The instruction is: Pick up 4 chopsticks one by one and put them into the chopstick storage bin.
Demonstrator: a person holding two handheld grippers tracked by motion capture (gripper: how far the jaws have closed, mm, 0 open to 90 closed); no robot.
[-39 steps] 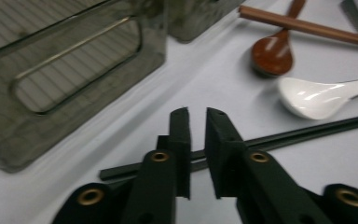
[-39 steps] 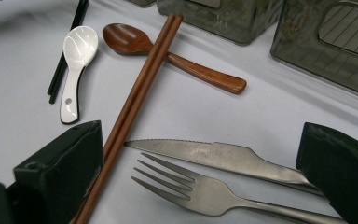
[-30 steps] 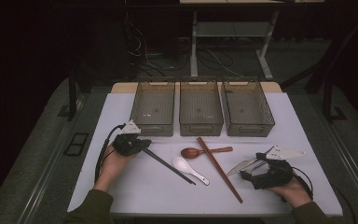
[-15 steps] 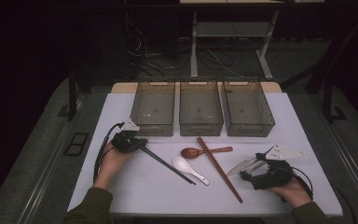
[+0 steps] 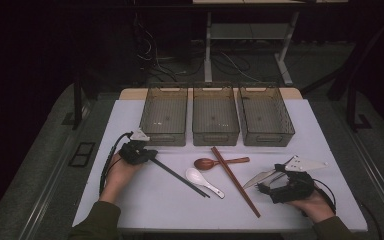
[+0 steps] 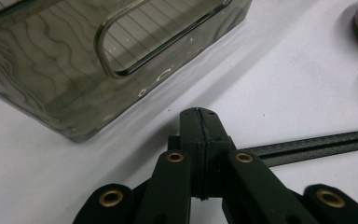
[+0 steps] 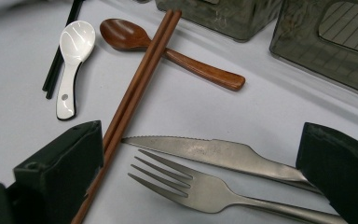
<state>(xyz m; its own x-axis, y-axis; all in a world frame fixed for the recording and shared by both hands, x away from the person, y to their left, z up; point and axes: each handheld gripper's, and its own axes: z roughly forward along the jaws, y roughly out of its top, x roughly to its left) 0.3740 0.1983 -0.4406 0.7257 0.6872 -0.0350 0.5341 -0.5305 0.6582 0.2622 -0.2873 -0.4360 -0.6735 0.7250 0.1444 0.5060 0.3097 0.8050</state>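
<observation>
Dark room; white table [image 5: 145,200] lit in front. Along far edge, three smoky clear plastic bins [image 5: 215,115] in a row, apparently set ready for sorting cutlery.

Left gripper [image 5: 150,154]: jaws pressed together, nothing between them, down at near end of pair of thin black chopsticks [image 5: 180,176], probably lined up for pickup. Contact with chopsticks: cannot tell, end hidden behind jaws.

Right gripper [image 5: 272,179]: jaws apart, straddling steel serrated knife [image 7: 205,151] and steel fork [image 7: 191,184] flat on table, likely before closing. Handles cut off behind right jaw.

Between grippers: white ceramic spoon [image 5: 202,180] beside black chopsticks; brown wooden chopsticks [image 5: 235,181] laid across brown wooden spoon [image 5: 220,162]. Bin contents hard to make out.
</observation>
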